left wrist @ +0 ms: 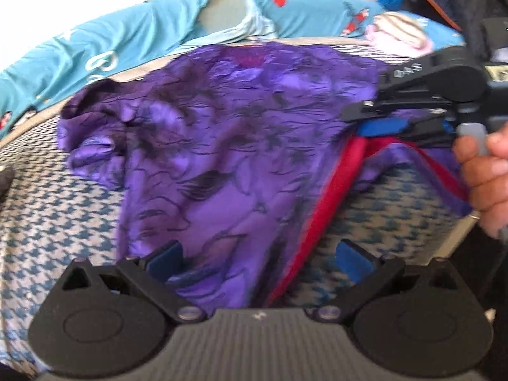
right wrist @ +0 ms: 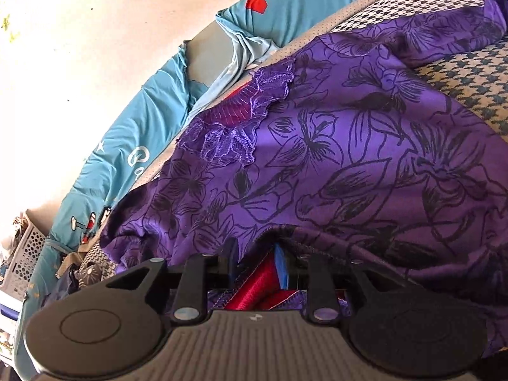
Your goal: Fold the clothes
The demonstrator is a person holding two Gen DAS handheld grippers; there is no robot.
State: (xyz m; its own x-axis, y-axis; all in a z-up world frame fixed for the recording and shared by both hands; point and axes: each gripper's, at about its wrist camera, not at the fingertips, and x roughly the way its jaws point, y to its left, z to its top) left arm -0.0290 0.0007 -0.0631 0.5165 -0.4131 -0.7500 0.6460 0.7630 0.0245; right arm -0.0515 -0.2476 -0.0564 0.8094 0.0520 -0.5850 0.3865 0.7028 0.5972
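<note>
One bed cover (left wrist: 63,222) with a blue-and-white houndstooth check fills the foreground of both views, and one teal sheet (left wrist: 104,47) printed with letters and red shapes lies along its far edge. On the check cover lies one purple dress (left wrist: 206,146) with a dark flower print, spread wide and wrinkled, with a lace patch at its far end near the teal sheet. One red trim (left wrist: 330,187) runs along the dress's near-right edge. One pale pink garment (left wrist: 397,28) sits bunched at the far right corner, apart from the dress. One perforated basket (right wrist: 28,250) shows at the left edge of the right wrist view, beyond the bed.

There are two claws. The left gripper (left wrist: 260,257) is spread wide, its blue pads apart; the near hem of the dress lies between and just beyond them, the left pad over purple cloth, the right pad over bare check cover. Whether either pad touches cloth cannot be told. The right gripper (left wrist: 358,120), held by one hand (left wrist: 485,171), is pressed together on the dress's right edge where the red trim begins, and the cloth drapes over its fingers in its own view.
</note>
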